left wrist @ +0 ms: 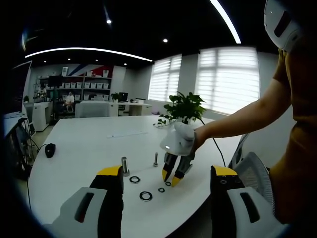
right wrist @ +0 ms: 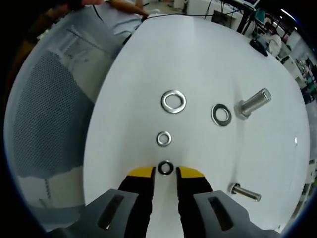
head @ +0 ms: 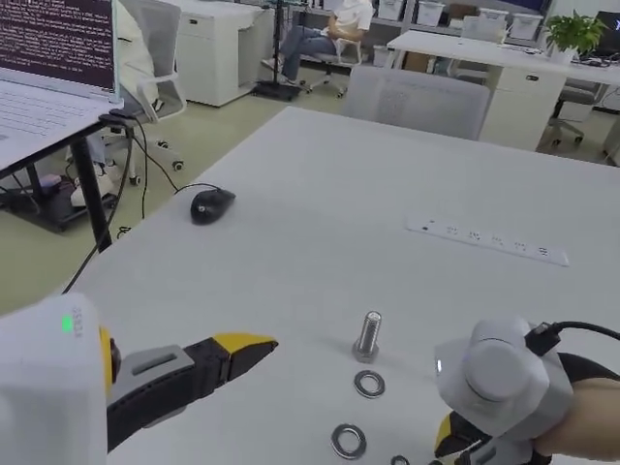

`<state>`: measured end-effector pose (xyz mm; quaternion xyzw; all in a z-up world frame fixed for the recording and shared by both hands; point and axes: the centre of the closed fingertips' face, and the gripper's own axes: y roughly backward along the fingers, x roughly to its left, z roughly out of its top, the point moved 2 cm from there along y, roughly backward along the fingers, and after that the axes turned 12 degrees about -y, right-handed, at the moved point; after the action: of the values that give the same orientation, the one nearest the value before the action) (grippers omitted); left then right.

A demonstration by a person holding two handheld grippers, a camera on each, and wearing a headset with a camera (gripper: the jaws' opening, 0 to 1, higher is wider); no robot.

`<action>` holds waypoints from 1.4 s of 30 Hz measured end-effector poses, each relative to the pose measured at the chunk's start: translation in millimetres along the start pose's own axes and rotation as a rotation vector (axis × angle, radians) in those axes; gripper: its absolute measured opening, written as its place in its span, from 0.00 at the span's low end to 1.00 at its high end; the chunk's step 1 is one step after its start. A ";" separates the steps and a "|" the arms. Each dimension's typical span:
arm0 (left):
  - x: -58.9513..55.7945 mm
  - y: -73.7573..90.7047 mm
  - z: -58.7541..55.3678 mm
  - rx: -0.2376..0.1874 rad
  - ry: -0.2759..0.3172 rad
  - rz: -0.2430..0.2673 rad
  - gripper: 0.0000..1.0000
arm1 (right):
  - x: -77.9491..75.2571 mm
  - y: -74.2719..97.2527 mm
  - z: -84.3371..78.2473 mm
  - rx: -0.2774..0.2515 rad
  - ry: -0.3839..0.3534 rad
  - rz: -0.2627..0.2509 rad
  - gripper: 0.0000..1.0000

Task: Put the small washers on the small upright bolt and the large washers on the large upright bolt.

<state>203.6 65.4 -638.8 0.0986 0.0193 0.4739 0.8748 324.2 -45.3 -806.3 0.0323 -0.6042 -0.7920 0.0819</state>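
On the white table (head: 291, 242) the large bolt (head: 367, 336) stands upright, with two large washers (head: 369, 384) (head: 349, 441) lying flat in front of it. My right gripper (right wrist: 165, 173) points down at the table. Its jaws are slightly apart on either side of a small washer (right wrist: 165, 167) that lies flat. A second small washer (right wrist: 164, 138) lies just beyond it. The small bolt (right wrist: 244, 192) stands to one side, the large bolt (right wrist: 253, 103) farther off. My left gripper (left wrist: 167, 172) hovers wide open and empty, facing the bolts and the right gripper (left wrist: 173, 177).
A black mouse (head: 211, 204) and a white power strip (head: 489, 239) lie farther back on the table. A laptop (head: 48, 58) sits on a stand at the left with cables hanging. A grey chair (head: 417, 97) stands behind the table's far edge.
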 end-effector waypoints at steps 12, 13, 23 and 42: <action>-3.6 -6.2 1.3 -0.001 0.004 -0.007 0.71 | -0.1 -0.4 1.3 0.002 0.029 -0.008 0.13; -3.7 -6.2 1.7 -0.002 0.004 -0.006 0.71 | -0.2 -0.4 1.3 0.003 0.029 -0.009 0.13; -6.8 -6.3 0.6 0.010 0.002 -0.014 0.71 | -0.6 1.9 -3.2 0.022 0.001 0.001 0.12; -9.4 -12.2 -1.1 0.018 -0.002 -0.039 0.70 | -56.8 63.5 -24.3 -0.030 -0.107 -0.123 0.12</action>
<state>208.3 51.3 -642.7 0.1067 0.0245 0.4563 0.8831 389.5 -75.2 -754.4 0.0258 -0.5926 -0.8051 0.0014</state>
